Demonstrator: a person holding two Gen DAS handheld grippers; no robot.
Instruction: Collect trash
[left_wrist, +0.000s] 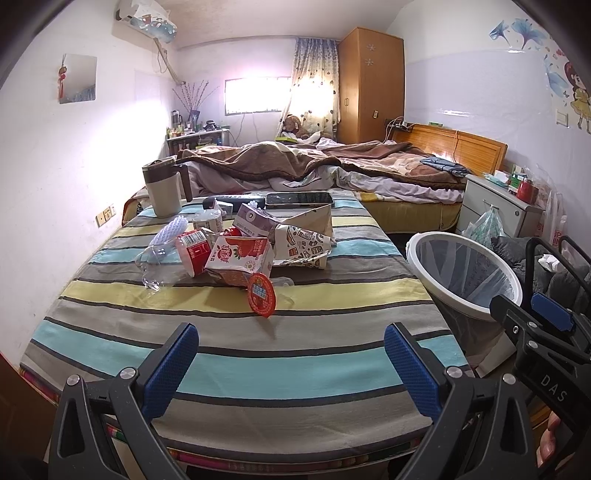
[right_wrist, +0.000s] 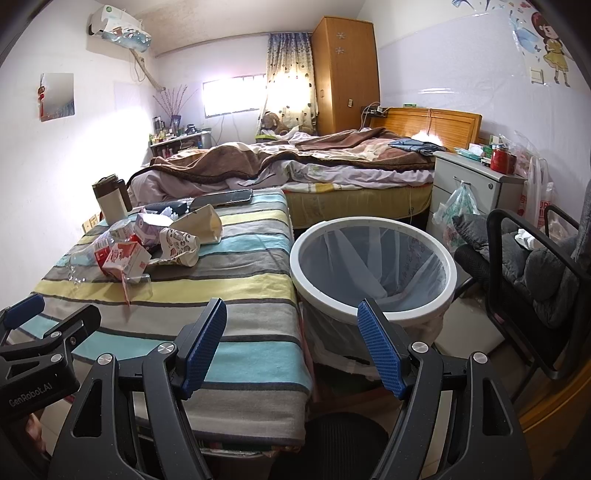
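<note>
left gripper (left_wrist: 290, 363), black w/ blue ribbed pads, spread wide, nothing between pads, hovering over near edge of striped-cloth table (left_wrist: 258, 354). right gripper (right_wrist: 293, 345), same build, also spread & empty, sitting past table's right edge, over gap between cloth and round white-rimmed bin w/ clear liner (right_wrist: 373, 254).

trash heaped toward far-left part of table: red-and-white strawberry milk carton (left_wrist: 240, 262), crushed, w/ round red foil lid (left_wrist: 262, 297) leaning at its near side; squashed red-label clear plastic bottle (left_wrist: 184, 254) just left of carton, touching it; purple-white carton (left_wrist: 251, 219) behind; crumpled patterned paper cup/bag (left_wrist: 306, 243) on right of heap; white foam net sleeve (left_wrist: 170, 230) at left; small white cup (left_wrist: 207, 220) behind bottle.

at far edge: beige-and-brown lidded jug (left_wrist: 166, 188) in far-left corner, dark phone (left_wrist: 299, 198) lying flat, black case (left_wrist: 232, 201) beside it.

bin standing on floor just beside table's right edge, appears empty. unmade bed w/ brown blanket (left_wrist: 332, 158) beyond table.
</note>
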